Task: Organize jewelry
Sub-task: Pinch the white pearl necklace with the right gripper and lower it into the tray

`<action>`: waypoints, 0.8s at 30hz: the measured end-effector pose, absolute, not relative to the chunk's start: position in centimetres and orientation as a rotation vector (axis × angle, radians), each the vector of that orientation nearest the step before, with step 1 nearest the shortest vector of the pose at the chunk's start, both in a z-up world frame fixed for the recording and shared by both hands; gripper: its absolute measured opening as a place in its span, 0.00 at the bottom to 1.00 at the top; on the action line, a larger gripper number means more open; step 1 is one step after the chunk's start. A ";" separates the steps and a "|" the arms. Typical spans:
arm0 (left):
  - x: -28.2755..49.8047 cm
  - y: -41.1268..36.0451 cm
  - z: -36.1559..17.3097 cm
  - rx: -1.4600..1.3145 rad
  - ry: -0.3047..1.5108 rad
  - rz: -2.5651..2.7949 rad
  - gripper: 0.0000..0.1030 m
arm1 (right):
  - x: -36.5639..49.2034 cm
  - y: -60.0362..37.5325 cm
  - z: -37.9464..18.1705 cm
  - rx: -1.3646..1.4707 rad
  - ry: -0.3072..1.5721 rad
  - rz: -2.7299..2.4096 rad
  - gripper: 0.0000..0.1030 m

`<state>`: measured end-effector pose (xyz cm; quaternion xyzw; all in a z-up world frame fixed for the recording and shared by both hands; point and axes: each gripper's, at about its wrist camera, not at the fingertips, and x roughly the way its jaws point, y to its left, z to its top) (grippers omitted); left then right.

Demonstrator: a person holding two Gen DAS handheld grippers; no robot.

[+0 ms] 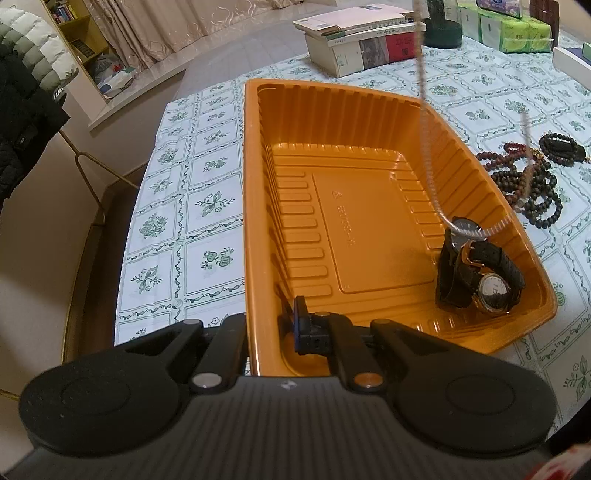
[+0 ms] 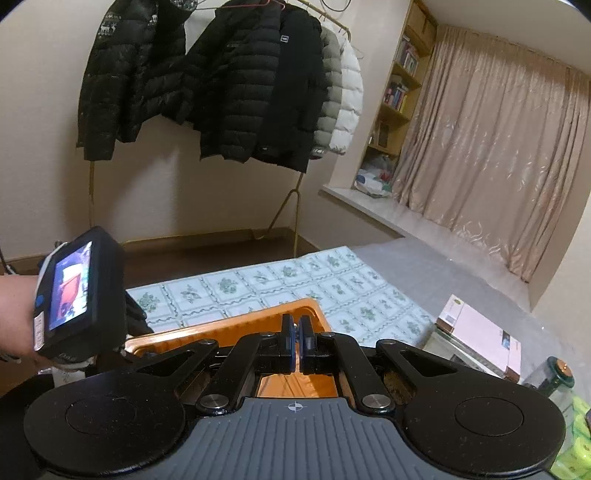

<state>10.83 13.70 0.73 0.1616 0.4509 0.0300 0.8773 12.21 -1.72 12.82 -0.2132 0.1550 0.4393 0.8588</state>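
An orange plastic tray sits on the flowered tablecloth, and its rim also shows in the right wrist view. My left gripper is shut on the tray's near left wall, one finger inside and the other outside. Two black-strapped watches lie in the tray's right corner. A silver chain hangs down from above the frame, and its loop reaches the watches. My right gripper is above the tray with its pads pressed together; the chain is hidden below them in that view.
Several dark bead bracelets lie on the table right of the tray. A stack of books and tissue packs stand at the back. A hand holding the left gripper is at the left. Coats hang on a rack.
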 end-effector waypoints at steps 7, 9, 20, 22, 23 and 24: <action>10.8 13.8 0.7 0.332 0.937 0.061 0.06 | 14.0 -1.0 11.0 -0.433 0.368 0.906 0.01; 10.8 13.8 0.7 0.331 0.938 0.061 0.06 | 14.6 -1.0 10.1 -0.417 0.401 0.913 0.01; 10.9 13.9 0.7 0.325 0.939 0.059 0.06 | 16.0 -0.9 5.8 -0.423 0.555 0.923 0.02; 10.9 13.9 0.7 0.326 0.939 0.060 0.06 | 16.0 -1.2 5.3 -0.416 0.570 0.921 0.02; 10.9 13.9 0.7 0.326 0.939 0.059 0.06 | 16.0 -1.4 5.1 -0.412 0.577 0.923 0.02; 10.9 13.9 0.7 0.326 0.939 0.060 0.06 | 15.9 -1.6 5.0 -0.407 0.579 0.926 0.02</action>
